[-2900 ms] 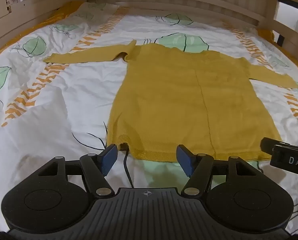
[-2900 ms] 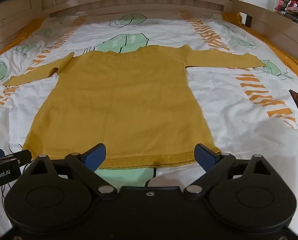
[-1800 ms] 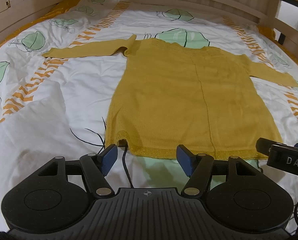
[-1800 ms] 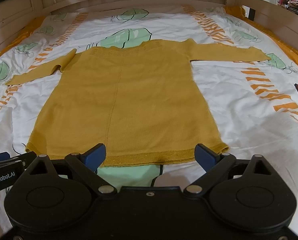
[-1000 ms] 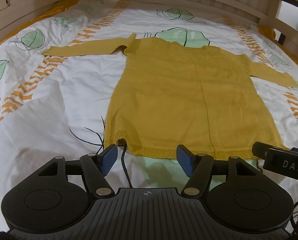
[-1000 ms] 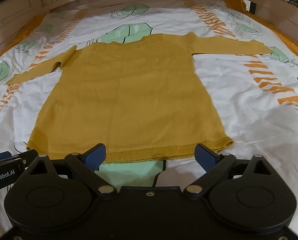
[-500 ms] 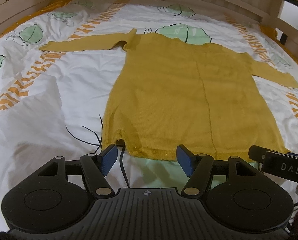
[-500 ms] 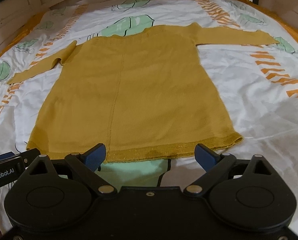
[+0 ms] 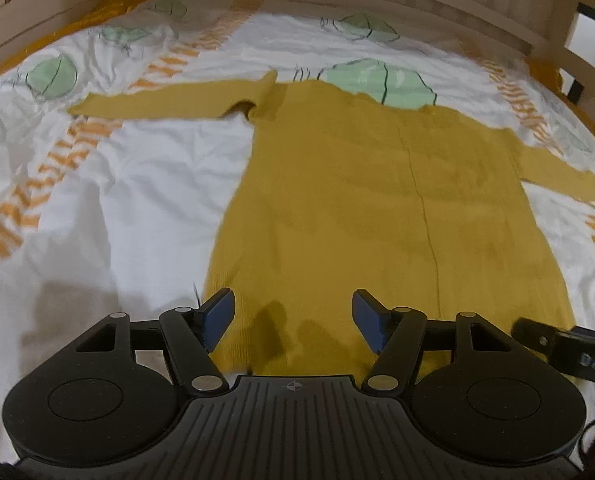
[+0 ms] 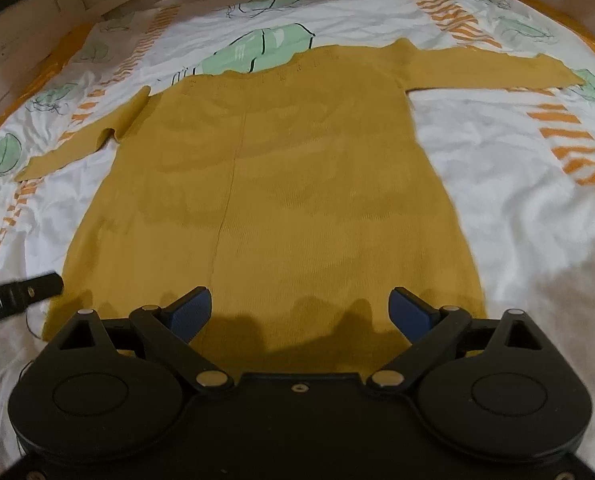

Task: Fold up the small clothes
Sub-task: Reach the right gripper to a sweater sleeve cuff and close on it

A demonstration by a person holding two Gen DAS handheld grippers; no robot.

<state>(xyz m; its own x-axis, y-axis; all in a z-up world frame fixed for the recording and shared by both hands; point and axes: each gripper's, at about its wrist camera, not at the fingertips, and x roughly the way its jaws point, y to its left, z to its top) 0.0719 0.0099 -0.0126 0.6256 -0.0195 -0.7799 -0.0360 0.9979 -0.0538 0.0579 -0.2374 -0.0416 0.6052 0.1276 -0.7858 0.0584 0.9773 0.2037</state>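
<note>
white letters "das" stand on the black body of the right hand-held gripper (image 9: 589,356) at the lower right edge of the left wrist view. in the right wrist view, blurred lettering on the left hand-held gripper (image 10: 13,295) ends in "ai"; the rest is unreadable.

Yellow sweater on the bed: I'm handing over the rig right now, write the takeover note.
Left gripper: open, empty, over the near left part of the hem.
Right gripper: open, empty, over the near right part of the hem.
Yellow sweater: flat on the leaf-print bedspread, hem toward you, both sleeves spread out sideways.
Done: garment laid out; no fold made.
Left: grasp it, probably at the hem, make the folds, tuck in the sleeves.
</note>
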